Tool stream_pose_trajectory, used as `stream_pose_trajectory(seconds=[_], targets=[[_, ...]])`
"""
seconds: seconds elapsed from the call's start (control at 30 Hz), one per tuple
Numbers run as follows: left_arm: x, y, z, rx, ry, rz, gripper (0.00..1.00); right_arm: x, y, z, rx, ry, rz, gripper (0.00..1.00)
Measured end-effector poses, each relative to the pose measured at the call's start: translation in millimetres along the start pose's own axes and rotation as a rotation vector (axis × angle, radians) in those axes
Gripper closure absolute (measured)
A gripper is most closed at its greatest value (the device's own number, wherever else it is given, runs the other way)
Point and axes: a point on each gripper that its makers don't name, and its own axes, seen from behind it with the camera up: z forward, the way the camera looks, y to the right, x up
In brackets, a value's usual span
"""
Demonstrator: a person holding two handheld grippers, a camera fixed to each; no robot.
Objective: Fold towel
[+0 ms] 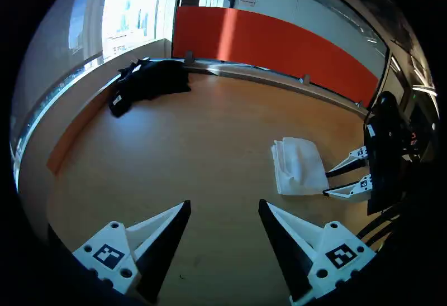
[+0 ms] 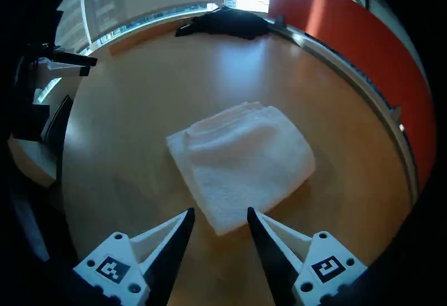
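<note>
Towel (image 1: 299,166) (image 2: 243,158), white and folded into a thick rectangular bundle, lay flat on the wooden table (image 1: 212,127) (image 2: 139,94). In the left gripper view it sat toward the right side of the tabletop. In the right gripper view it lay near the middle, with its layered edges facing up and left and one corner pointing toward the camera. The left gripper (image 1: 223,202) hung over bare wood well apart from the towel, its two fingers spread wide with nothing between them. It appeared again at the far left edge of the right gripper view (image 2: 89,65), away from the towel. The right gripper (image 2: 220,211) was also released and its fingers stood apart. The near corner of the towel reached into the gap between the fingertips, and neither finger pressed on the cloth. Seen from the left gripper view, the right gripper (image 1: 326,184) had its tips just beside the towel's right edge; whether they touched it could not be told. A black cloth (image 1: 148,82) (image 2: 223,24) lay crumpled at the far edge of the table, below a bright window (image 1: 131,10). An orange panel (image 1: 268,41) (image 2: 357,38) ran along the table's far side.
</note>
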Motion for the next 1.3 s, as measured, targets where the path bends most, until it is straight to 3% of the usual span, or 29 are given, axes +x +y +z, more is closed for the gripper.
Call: stream_pose_trajectory(seconds=[0.53, 0.77, 1.1, 1.3], targets=[[-3, 4.4, 1.3, -0.008, -0.003, 0.005, 0.10, -23, 4, 3.7, -0.015, -0.025, 0.064, 0.34], [-4, 4.6, 0.6, -0.007, -0.005, 0.003, 0.10, -26, 5, 8.4, -0.026, -0.019, 0.101, 0.49], [-4, 3.9, 0.0, -0.007, -0.006, 0.007, 0.10, -27, 8, 7.7, -0.035, -0.007, 0.125, 0.89], [-4, 4.8, -0.3, -0.007, -0.007, 0.011, 0.10, -24, 10, 5.4, -0.039, 0.003, 0.124, 0.95]])
